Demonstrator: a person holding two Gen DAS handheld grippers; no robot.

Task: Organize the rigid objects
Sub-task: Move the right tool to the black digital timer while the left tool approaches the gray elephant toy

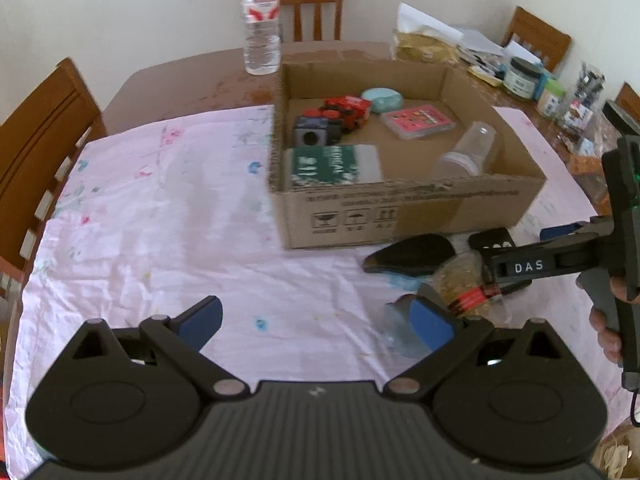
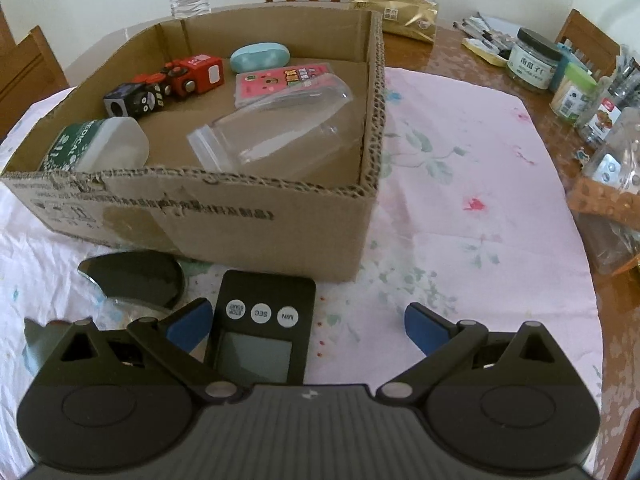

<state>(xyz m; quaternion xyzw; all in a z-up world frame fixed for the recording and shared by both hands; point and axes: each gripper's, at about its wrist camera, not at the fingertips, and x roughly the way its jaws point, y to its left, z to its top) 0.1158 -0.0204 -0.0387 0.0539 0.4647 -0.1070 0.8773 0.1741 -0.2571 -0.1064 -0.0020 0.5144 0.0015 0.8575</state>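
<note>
A: Where do the claws stand?

B: The left gripper (image 1: 316,322) hangs over the pink cloth (image 1: 140,220), jaws spread wide, nothing between them. The right gripper (image 2: 308,326) is spread just as wide, low over the cloth in front of the box (image 2: 224,216), and it holds nothing either.

A: What sits under the right one?

B: A black timer (image 2: 262,326) lies flat on the cloth, its left edge just beside the left fingertip (image 2: 190,322), its top end close to the box wall. The right fingertip is well apart from it.

A: And around the timer?

B: A dark mirror (image 2: 134,276) lies to its left, near the box front. In the left view a small jar (image 1: 466,284) of grainy stuff lies on its side between the mirror (image 1: 412,258) and the left gripper's right finger.

A: What is in the box?

B: A clear jar (image 2: 276,132) on its side, a green medical case (image 2: 96,146) in the near left corner, a black cube (image 2: 134,100), a red cube (image 2: 196,76), a pink card pack (image 2: 280,80) and a teal case (image 2: 260,56) by the far wall.

A: Anything behind?

B: A water bottle (image 1: 262,20) stands on the table past the box.
</note>
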